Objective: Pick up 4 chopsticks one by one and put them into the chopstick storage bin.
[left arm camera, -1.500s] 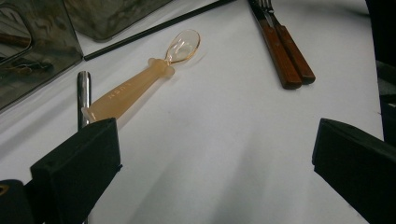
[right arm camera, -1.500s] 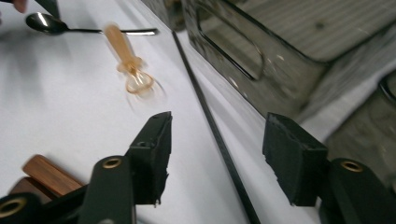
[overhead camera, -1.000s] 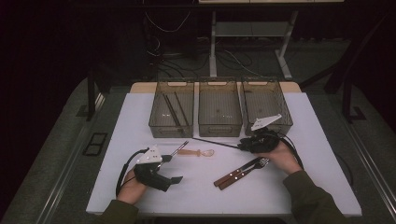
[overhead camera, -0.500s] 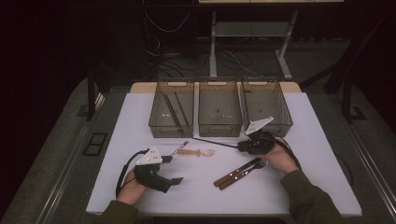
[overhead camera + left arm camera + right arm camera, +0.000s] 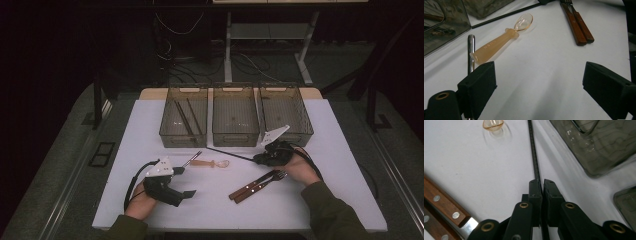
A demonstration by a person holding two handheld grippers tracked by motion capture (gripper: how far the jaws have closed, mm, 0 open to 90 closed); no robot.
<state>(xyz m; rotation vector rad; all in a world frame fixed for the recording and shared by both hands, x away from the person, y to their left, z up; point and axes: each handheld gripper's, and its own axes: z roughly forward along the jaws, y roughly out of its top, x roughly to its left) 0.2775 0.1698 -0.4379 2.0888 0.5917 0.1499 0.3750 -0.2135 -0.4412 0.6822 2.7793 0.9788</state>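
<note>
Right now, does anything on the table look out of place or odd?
Nothing looks spilled or damaged. One black chopstick lies slanted on the table, its end in the shut right gripper, while two others lie in the left bin.

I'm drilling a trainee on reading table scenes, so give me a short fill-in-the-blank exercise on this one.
1. The right gripper is shut on a thin black ____.
2. The left gripper has its jaws ____ above the table.
3. Sticks already lie in the ____ of the three bins.
4. The knife and fork have ____ handles.

Missing words: stick; open; leftmost; wooden
</note>
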